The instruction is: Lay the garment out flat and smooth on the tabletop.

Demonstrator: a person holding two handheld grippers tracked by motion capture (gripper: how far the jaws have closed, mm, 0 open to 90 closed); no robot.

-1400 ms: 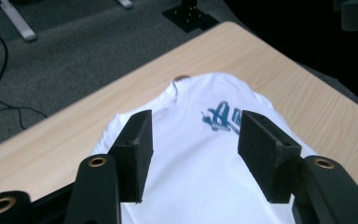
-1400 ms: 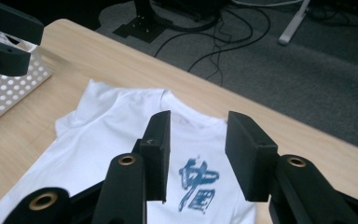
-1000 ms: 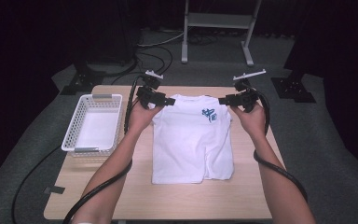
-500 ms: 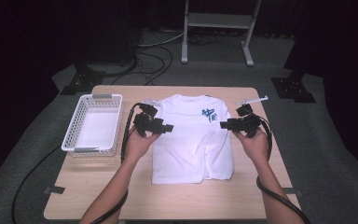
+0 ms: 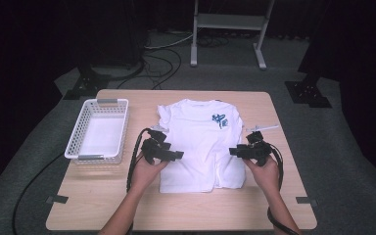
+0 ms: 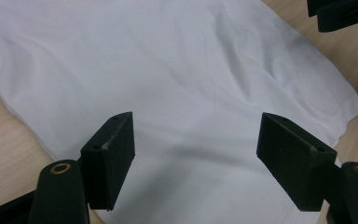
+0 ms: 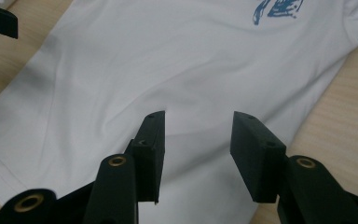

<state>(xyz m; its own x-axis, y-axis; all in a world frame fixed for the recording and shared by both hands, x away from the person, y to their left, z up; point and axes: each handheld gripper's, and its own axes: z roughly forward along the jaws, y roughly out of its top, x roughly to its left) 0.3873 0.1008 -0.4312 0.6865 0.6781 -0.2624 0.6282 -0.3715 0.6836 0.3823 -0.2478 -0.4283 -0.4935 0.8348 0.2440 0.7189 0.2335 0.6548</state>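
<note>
Shirt lies flat, partly folded, mid-tabletop. Left claw and right claw, both wide open and empty, flank its lower half, probably to grip the side edges for another fold.

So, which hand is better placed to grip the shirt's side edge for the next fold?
Probably the left. Its tongs are open wide and sit right at the shirt's left edge. The right tongs are also open, but narrower, and point in over the cloth, past its edge. The difference is small.
</note>
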